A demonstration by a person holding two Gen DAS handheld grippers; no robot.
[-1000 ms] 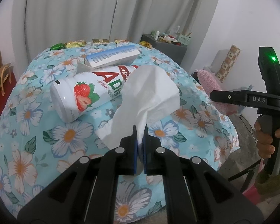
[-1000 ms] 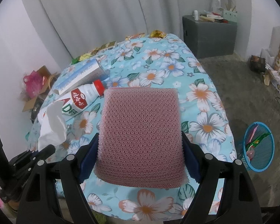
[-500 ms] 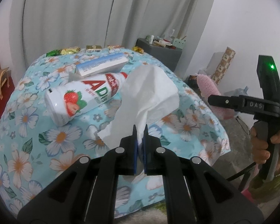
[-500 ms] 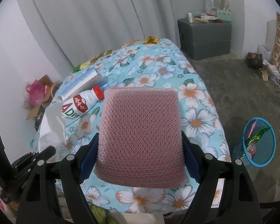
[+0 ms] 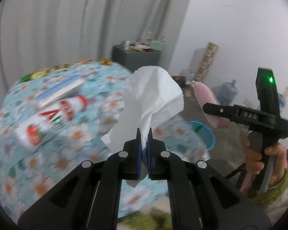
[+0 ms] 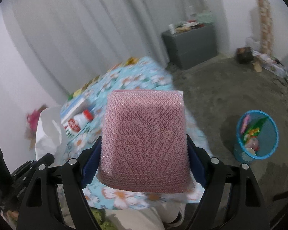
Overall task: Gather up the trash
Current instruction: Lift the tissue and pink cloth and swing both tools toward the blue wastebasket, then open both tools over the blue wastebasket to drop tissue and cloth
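Observation:
My left gripper (image 5: pixel 143 134) is shut on a white crumpled tissue (image 5: pixel 153 97) and holds it in the air off the table's near right corner. My right gripper (image 6: pixel 144 164) is shut on a pink mesh sponge (image 6: pixel 146 140), also held in the air; it shows in the left wrist view (image 5: pixel 206 97) too. A blue trash basket (image 6: pixel 257 136) with wrappers inside stands on the floor to the right, and its rim shows in the left wrist view (image 5: pixel 207 136). The tissue also shows at the left of the right wrist view (image 6: pixel 48 132).
A white strawberry drink bottle (image 5: pixel 51 118) with a red cap and a blue-white box (image 5: pixel 61 92) lie on the flowered tablecloth (image 5: pixel 28 163). Candy wrappers (image 5: pixel 40 74) line the far table edge. A grey cabinet (image 6: pixel 190 44) stands by the curtain.
Both grippers have pulled back and swung right, away from the table, still holding the tissue and the sponge. The trash basket has come into the left wrist view.

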